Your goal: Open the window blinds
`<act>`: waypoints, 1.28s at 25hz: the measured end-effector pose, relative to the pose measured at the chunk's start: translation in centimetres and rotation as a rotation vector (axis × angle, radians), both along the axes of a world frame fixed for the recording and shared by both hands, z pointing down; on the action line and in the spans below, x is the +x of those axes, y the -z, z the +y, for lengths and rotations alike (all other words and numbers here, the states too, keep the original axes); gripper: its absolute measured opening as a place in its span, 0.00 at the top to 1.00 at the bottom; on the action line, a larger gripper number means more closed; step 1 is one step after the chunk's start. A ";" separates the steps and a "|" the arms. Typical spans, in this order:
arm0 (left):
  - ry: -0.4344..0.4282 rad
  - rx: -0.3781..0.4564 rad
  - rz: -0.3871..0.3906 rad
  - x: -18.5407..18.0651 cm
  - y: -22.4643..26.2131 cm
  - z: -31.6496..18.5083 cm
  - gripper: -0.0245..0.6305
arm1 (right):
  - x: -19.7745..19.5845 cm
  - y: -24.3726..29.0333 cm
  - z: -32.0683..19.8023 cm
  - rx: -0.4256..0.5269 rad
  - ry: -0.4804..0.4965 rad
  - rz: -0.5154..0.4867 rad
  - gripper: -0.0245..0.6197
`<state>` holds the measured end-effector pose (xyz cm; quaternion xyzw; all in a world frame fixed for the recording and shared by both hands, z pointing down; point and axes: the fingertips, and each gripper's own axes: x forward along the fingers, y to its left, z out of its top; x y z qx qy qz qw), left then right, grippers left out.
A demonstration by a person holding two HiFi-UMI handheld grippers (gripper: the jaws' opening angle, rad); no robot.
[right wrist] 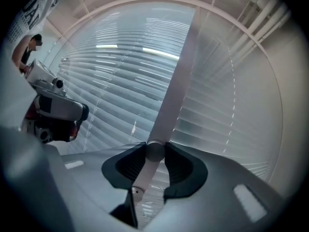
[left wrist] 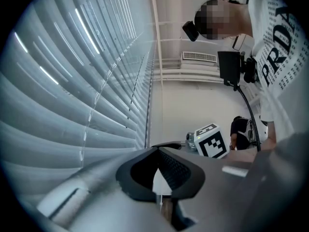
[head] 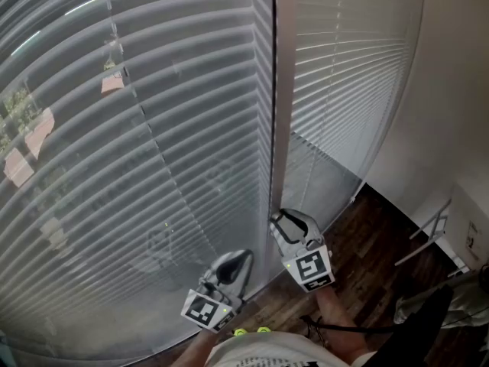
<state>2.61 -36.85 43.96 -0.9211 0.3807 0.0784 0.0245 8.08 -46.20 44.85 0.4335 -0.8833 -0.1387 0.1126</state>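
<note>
Grey slatted blinds (head: 153, 128) cover the big window on the left, and a second blind (head: 344, 75) hangs to the right of a pale upright frame post (head: 283, 90). My right gripper (head: 284, 219) sits at the foot of that post. In the right gripper view its jaws (right wrist: 154, 151) are shut on a white blind wand (right wrist: 141, 178), with a pad pressed on each side of the rod. My left gripper (head: 243, 257) hangs lower left, close to the slats. Its fingertips (left wrist: 158, 151) meet; a thin pale cord (left wrist: 161, 203) shows below them, and I cannot tell if it is pinched.
Dark wooden floor (head: 374, 251) lies below the right blind, with a white wall (head: 451, 90) and a white metal stand (head: 432, 232) to the right. The right gripper's marker cube (left wrist: 211, 140) shows in the left gripper view. The left gripper (right wrist: 58, 112) shows in the right one.
</note>
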 end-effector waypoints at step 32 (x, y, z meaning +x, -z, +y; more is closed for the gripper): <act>-0.002 0.002 0.006 -0.4 0.4 1.4 0.97 | 0.5 0.0 -0.4 -0.191 -0.002 -0.220 0.76</act>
